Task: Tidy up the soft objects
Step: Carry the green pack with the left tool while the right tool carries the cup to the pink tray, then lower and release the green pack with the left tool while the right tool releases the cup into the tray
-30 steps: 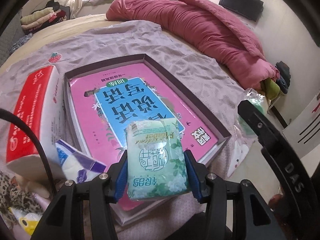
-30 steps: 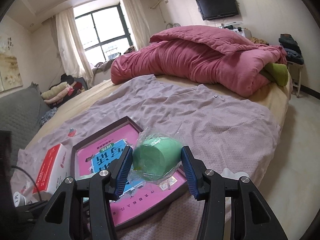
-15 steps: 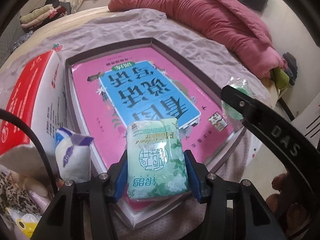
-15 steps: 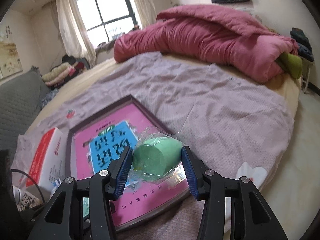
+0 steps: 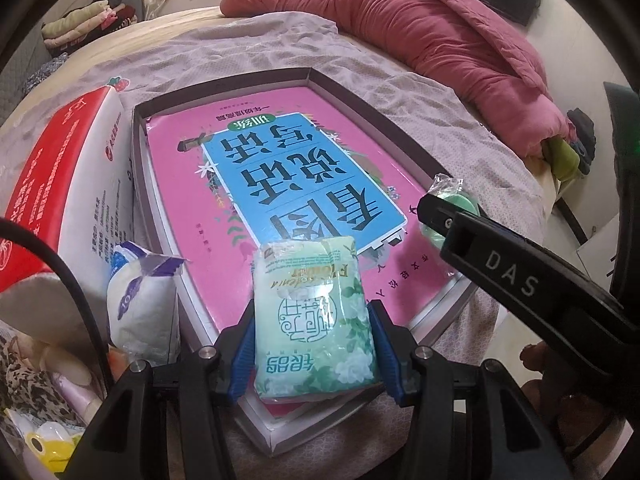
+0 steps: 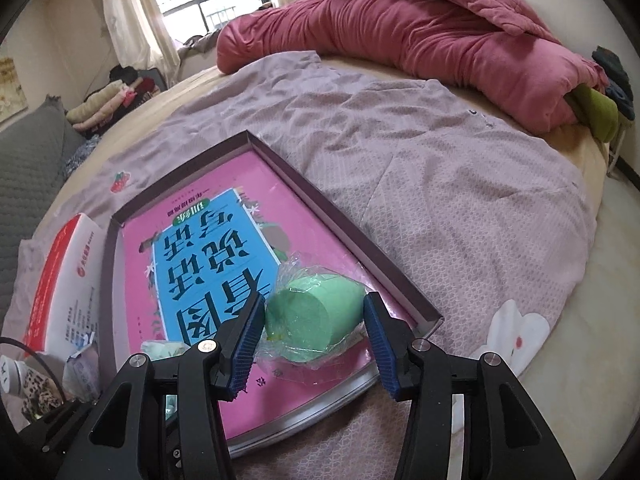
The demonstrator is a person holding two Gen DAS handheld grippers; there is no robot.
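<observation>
A green tissue pack (image 5: 312, 320) with white flowers is clamped between the blue pads of my left gripper (image 5: 312, 354), just above the near edge of a shallow dark-rimmed box (image 5: 360, 92). A pink and blue book (image 5: 280, 168) fills the box. My right gripper (image 6: 314, 340) holds a green roll (image 6: 316, 316) in clear wrap low over the book (image 6: 208, 264) at the near right corner of the box (image 6: 340, 216). Its jaws are opening, and the pads still touch the wrap. In the left wrist view, one black finger (image 5: 508, 280) of that gripper and the roll (image 5: 452, 208) show at the right.
A red and white tissue box (image 5: 60, 168) lies left of the dark-rimmed box, with a small white and blue pack (image 5: 140, 304) beside it. Leopard-print clutter (image 5: 24, 376) sits at the lower left. A lilac sheet (image 6: 460, 184) covers the bed, with a pink quilt (image 6: 440, 32) behind.
My right gripper has come down and forward over the box with the green roll, and its jaws stand slightly wider. The left gripper has tilted a little, with the tissue pack still in its grip.
</observation>
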